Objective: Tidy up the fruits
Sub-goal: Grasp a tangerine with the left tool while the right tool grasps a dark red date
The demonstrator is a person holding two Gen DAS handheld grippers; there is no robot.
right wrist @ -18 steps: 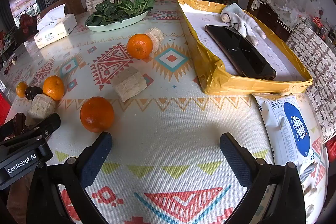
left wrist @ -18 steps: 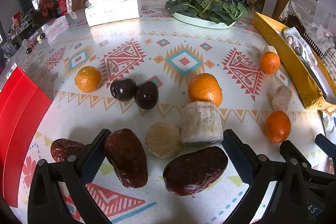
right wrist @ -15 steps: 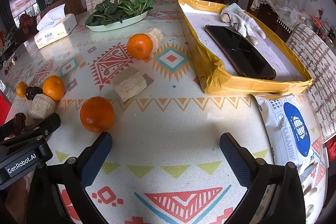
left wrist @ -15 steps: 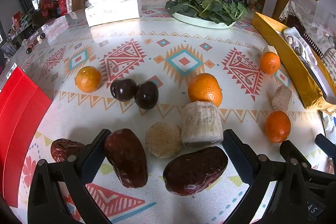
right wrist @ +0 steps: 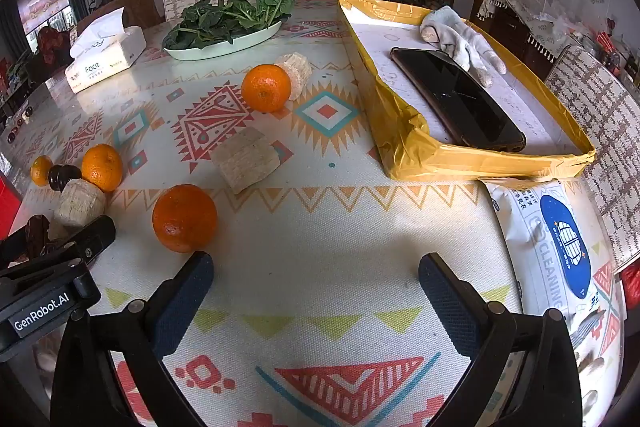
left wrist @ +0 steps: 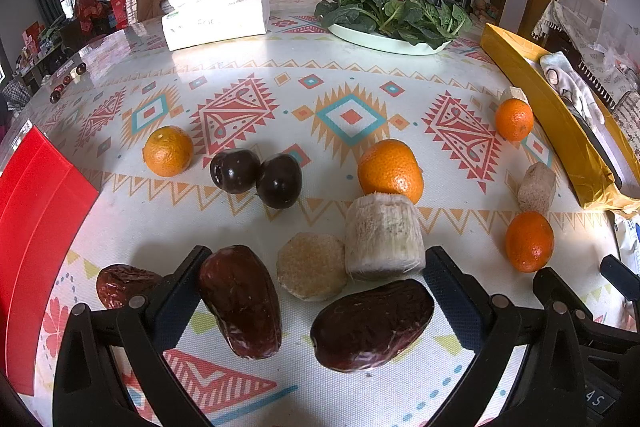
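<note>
Nothing has shifted over the last half-second: the left gripper (left wrist: 316, 291) stays wide open and empty around two wrinkled dark-brown dates (left wrist: 240, 301), and the right gripper (right wrist: 316, 291), just beside the round orange (right wrist: 185, 218), is equally wide and empty, so sorting looks unstarted.

Light: bright daylight | glare: washes out tissue box (left wrist: 216, 5), glossy far tabletop (left wrist: 120, 47) | shadows: soft | focus: sharp | edges: fisheye-curved, black corners

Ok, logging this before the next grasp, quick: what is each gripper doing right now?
Left gripper: open, holding nothing; two dark brown wrinkled dates lie between its jaws.
Right gripper: open, empty.
</note>
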